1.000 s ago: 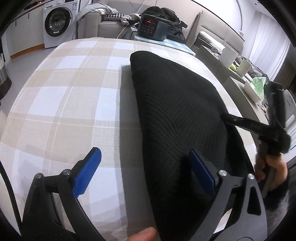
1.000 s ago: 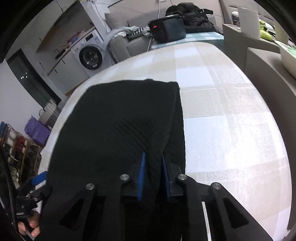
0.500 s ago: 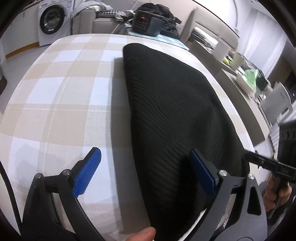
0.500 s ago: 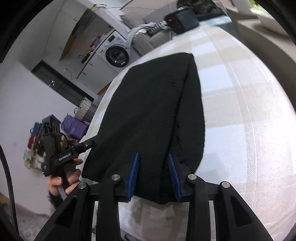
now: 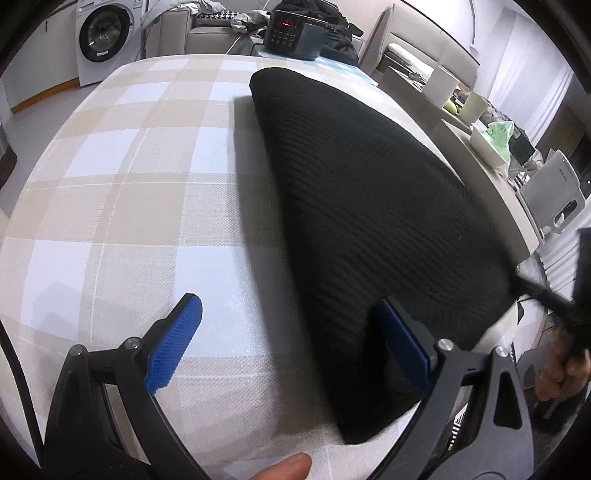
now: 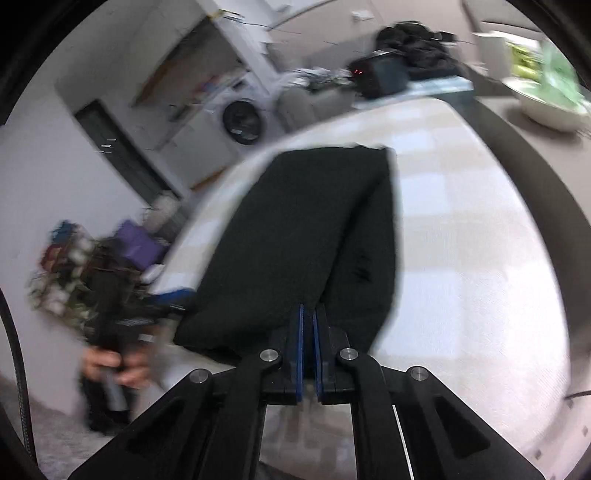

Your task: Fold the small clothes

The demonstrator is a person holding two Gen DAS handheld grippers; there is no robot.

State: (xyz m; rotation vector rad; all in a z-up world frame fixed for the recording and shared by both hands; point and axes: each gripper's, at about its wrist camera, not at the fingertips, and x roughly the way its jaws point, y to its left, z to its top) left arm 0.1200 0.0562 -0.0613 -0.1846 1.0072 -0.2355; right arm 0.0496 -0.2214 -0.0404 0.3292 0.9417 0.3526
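Lying along the right half of a checked worktop [image 5: 122, 206], a black ribbed-knit garment [image 5: 369, 206] is folded lengthwise into a long narrow shape, its near end hanging slightly over the worktop's front edge. The right tongs [image 6: 309, 325] are now pressed together on the garment's near edge; half a second ago their blue pads were parted around it, so the cloth has just been gripped again. The right-wrist view is blurred, suggesting quick motion. The left tongs [image 5: 291, 347] remain spread wide, one blue pad over bare worktop, the other against the garment's left side, holding nothing. This likely prepares the next fold, carrying the near end toward the far end.

Beyond the worktop's far edge sit a dark appliance [image 5: 295, 27] with red digits, a sofa with clothes, and a washing machine [image 5: 105, 29]. A side counter with a white bowl [image 6: 546, 107] runs close along the right. Nothing lies on the cloth's path.
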